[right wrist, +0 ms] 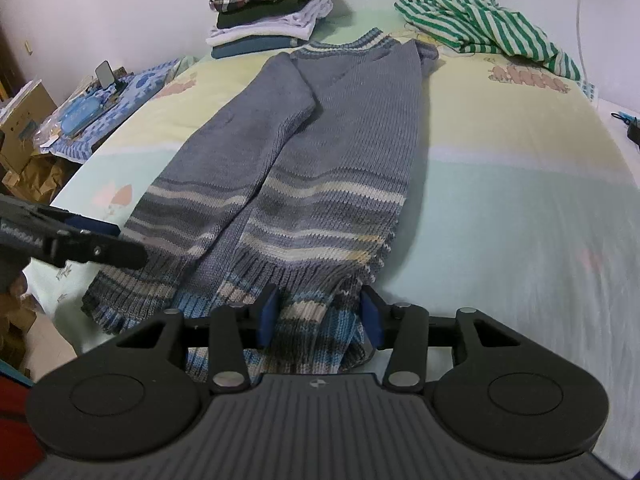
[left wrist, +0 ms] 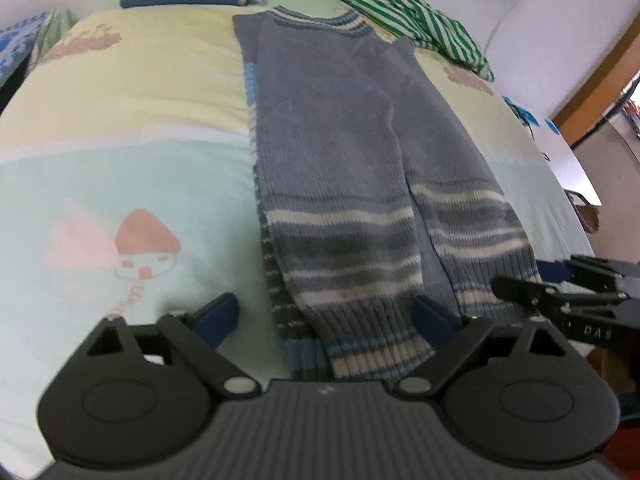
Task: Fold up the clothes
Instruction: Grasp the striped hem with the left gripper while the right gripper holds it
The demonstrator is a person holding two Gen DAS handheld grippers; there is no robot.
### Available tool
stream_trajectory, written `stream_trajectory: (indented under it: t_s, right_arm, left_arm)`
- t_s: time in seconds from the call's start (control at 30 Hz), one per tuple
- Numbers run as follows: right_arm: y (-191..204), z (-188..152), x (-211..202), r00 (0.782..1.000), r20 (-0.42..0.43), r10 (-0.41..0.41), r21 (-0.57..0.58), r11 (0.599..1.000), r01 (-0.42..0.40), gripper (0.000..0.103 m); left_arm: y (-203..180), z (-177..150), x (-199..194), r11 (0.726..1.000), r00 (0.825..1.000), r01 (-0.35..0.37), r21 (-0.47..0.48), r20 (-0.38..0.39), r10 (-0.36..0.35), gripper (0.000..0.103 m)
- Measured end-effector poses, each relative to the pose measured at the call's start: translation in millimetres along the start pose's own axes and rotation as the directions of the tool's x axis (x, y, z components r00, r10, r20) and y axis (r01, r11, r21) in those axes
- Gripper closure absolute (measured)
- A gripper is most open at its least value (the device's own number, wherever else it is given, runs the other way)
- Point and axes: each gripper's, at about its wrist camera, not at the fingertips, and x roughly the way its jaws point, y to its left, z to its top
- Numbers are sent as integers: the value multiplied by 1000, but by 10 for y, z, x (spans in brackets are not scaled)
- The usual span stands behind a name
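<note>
Sweater (right wrist: 304,152) on patterned bed (right wrist: 500,184); left hand-held gripper (left wrist: 326,314) wide, right (right wrist: 320,314) seemingly pinching hem.

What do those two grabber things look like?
Both are black plastic. The left gripper and right gripper each have two round discs, a ribbed grey middle, silver bolts, angled arms and dark blue finger pads. White lettering runs along their sides.

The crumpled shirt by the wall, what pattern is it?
Green and white stripes, clearest in the right wrist view.
</note>
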Motion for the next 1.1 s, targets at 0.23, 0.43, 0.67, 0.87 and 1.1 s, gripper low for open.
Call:
stream_trajectory:
  t_s: [0.23, 0.43, 0.67, 0.87, 1.1]
  right_arm:
    - [-1, -24, -2, 1000, 15, 3, -6, 1000, -3, 55]
    - [-7, -31, -15, 1000, 18, 8, 8, 1000, -8, 61]
    - [-87, 26, -62, 999, -23, 27, 64, 998, -26, 61]
    - [-212, 63, -92, 991, -104, 83, 147, 987, -67, 61]
    - [-157, 88, -27, 990, -113, 81, 134, 989, -66, 63]
  left_arm:
    - [-75, 26, 13, 1000, 1000, 10, 18, -13, -10, 30]
    - [-73, 24, 15, 1000, 1000, -29, 9, -12, 29, 40]
    - [-137, -2, 53, 999, 1000, -4, 47, -28, 5, 17]
    - [65, 44, 42, 992, 993, 106, -72, -33, -109, 9]
    - [-20, 56, 51, 995, 996, 81, -49, -29, -83, 12]
